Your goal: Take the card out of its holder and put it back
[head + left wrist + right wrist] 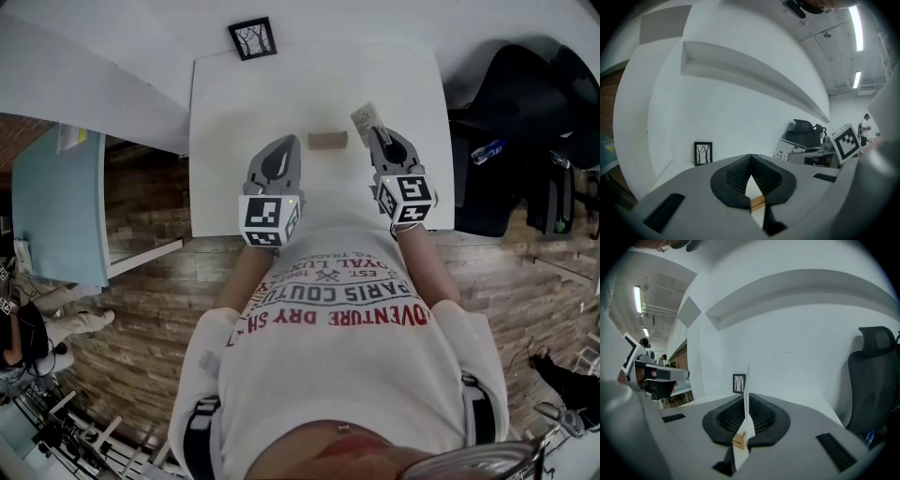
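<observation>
Right gripper view shows the right gripper (746, 398) pinched shut on the white card (746, 378), upright and edge-on; head view shows its flat face instead. The left gripper (750, 158) is closed on nothing (tips meeting). The empty wooden holder (328, 141) lies on the white table (225, 112), at nine o'clock from the card.

Office or lab space. I'm at a plain white desk (216, 141) against a white wall, with a black office chair (525, 122) beside it and a wood-plank floor (141, 309) underneath. Strip lights (856, 28) on a bare ceiling, and a person (866, 124) among more desks further back.
</observation>
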### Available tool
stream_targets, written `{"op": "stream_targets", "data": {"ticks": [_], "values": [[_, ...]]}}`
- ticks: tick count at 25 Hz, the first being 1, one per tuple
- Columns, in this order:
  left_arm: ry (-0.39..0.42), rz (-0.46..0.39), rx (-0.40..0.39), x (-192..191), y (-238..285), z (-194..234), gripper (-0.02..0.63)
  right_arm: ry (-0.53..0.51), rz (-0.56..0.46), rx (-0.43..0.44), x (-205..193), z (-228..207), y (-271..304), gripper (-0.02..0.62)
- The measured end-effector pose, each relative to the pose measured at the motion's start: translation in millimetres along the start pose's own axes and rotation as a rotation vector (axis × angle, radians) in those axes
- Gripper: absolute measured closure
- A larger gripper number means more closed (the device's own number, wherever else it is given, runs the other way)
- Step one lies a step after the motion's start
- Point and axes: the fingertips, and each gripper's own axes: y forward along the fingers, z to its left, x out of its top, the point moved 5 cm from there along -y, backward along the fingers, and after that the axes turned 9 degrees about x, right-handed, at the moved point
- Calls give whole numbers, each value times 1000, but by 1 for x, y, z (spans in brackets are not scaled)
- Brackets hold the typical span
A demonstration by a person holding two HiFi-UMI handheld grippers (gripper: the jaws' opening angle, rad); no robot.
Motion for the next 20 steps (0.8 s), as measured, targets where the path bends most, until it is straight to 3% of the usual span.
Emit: {"op": "stream_targets", "data": {"ticks": [12,20], "values": [[-39,32,21,-10,2,-1,581,6,33,49,-5,-9,-1,561],[-76,85,55,-27,13,4,581,-80,71,223,4,-10,32,561]]}}
